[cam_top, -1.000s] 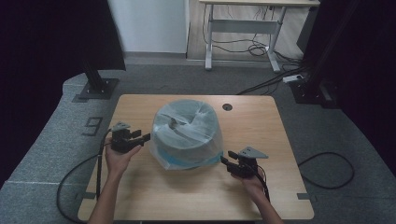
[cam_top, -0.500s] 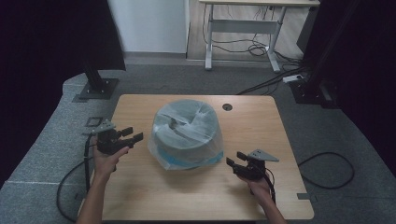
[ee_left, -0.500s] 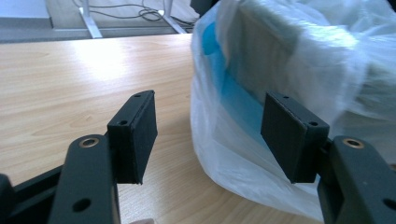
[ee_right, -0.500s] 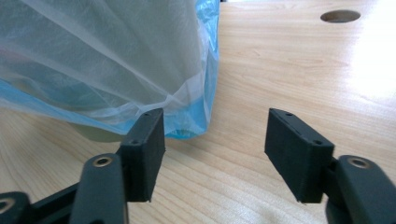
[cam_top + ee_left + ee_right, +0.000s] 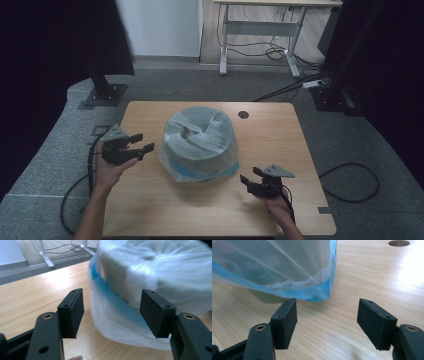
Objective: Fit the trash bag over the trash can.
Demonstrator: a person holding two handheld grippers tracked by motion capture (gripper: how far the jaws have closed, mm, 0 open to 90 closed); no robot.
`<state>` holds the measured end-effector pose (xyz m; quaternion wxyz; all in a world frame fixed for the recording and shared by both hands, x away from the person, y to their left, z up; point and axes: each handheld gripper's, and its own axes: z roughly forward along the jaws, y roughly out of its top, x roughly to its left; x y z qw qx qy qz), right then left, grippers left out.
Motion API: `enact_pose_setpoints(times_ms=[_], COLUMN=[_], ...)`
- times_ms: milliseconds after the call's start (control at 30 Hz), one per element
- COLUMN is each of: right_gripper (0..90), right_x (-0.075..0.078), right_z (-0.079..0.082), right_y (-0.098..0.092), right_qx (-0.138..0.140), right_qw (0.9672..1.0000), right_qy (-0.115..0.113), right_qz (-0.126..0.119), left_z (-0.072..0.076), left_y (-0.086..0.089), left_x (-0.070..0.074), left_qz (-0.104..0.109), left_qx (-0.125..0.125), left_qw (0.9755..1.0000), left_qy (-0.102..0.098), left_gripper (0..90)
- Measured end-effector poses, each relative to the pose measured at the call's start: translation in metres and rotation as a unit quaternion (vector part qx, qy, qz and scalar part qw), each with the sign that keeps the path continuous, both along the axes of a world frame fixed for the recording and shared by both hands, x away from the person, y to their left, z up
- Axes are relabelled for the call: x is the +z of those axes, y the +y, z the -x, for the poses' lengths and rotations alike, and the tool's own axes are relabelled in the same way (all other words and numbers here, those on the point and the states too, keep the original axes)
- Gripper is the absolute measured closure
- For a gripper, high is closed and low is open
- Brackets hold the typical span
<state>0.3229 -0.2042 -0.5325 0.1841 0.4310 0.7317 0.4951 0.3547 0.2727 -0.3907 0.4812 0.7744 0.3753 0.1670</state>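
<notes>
A round grey object wrapped in a clear plastic bag sits at the middle of the wooden counter. The bag has a blue band low on its side and bunches inward at the top. What the object under the film is, I cannot tell; it may be a squat drum or tub.

The left tool is held over the left edge of the counter, its jaws spread and pointing toward the bag, near it but apart from it. In the left gripper view the two black pads stand wide with nothing between them, and the bag, somewhat blurred, lies just beyond.

The right tool is over the front right part of the counter, just beside the bag's lower right corner, without touching it. Its jaws are spread too; in the right gripper view bare wood shows between the pads, and the bag's blue-edged corner hangs a little ahead of the left pad.

A round cable hole lies in the counter behind the bag.
</notes>
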Motion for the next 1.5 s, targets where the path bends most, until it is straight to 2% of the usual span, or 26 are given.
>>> enact_pose_setpoints(times_ms=[133, 200, 300, 467, 633, 733, 867, 1067, 1133, 1267, 1400, 1500], right_gripper=[31.6, 31.6, 31.6, 31.8, 31.8, 31.8, 31.8, 31.6, 31.5, 31.5, 31.5, 31.5], right_x=[0.000, 0.001, 0.001, -0.003, -0.003, -0.004, -0.004, -0.007, -0.008, -0.008, -0.007, -0.008], right_z=[0.006, 0.009, 0.014, 0.015, 0.013, 0.014, 0.013, 0.010, 0.010, 0.010, 0.010, 0.009], right_y=[-0.005, -0.008, -0.014, -0.023, -0.021, -0.022, -0.027, -0.033, -0.035, -0.040, -0.041, -0.039], right_qx=[-0.006, -0.008, -0.010, -0.021, -0.024, -0.026, -0.035, -0.050, -0.055, -0.062, -0.058, -0.056], right_qw=[1.0000, 1.0000, 0.9999, 0.9997, 0.9996, 0.9996, 0.9993, 0.9985, 0.9982, 0.9976, 0.9978, 0.9979], right_qy=[0.001, 0.001, 0.001, 0.010, 0.008, 0.006, 0.009, 0.017, 0.022, 0.026, 0.028, 0.031], right_qz=[0.000, -0.003, -0.003, -0.011, -0.010, -0.006, -0.009, -0.013, -0.011, -0.014, -0.012, -0.009], left_z=[0.005, 0.005, 0.001, -0.015, -0.031, -0.046, -0.066, -0.095, -0.104, -0.117, -0.124, -0.128], left_y=[-0.005, -0.008, -0.014, -0.037, -0.067, -0.085, -0.110, -0.141, -0.151, -0.168, -0.180, -0.187], left_x=[0.014, 0.021, 0.031, 0.043, 0.055, 0.062, 0.068, 0.070, 0.068, 0.060, 0.053, 0.048], left_qz=[0.007, 0.000, 0.009, 0.018, -0.014, -0.019, -0.030, -0.045, -0.057, -0.079, -0.098, -0.110], left_qx=[-0.032, -0.037, -0.037, -0.036, -0.055, -0.065, -0.070, -0.078, -0.080, -0.082, -0.079, -0.084], left_qw=[0.9995, 0.9993, 0.9992, 0.9991, 0.9982, 0.9972, 0.9966, 0.9947, 0.9934, 0.9902, 0.9873, 0.9839], left_qy=[0.006, 0.005, 0.008, 0.015, 0.021, 0.031, 0.033, 0.050, 0.059, 0.081, 0.097, 0.113], left_gripper=[32.7, 31.2, 30.3, 30.1, 29.7, 29.2, 29.0, 31.1, 33.4, 36.8, 41.7, 44.0])
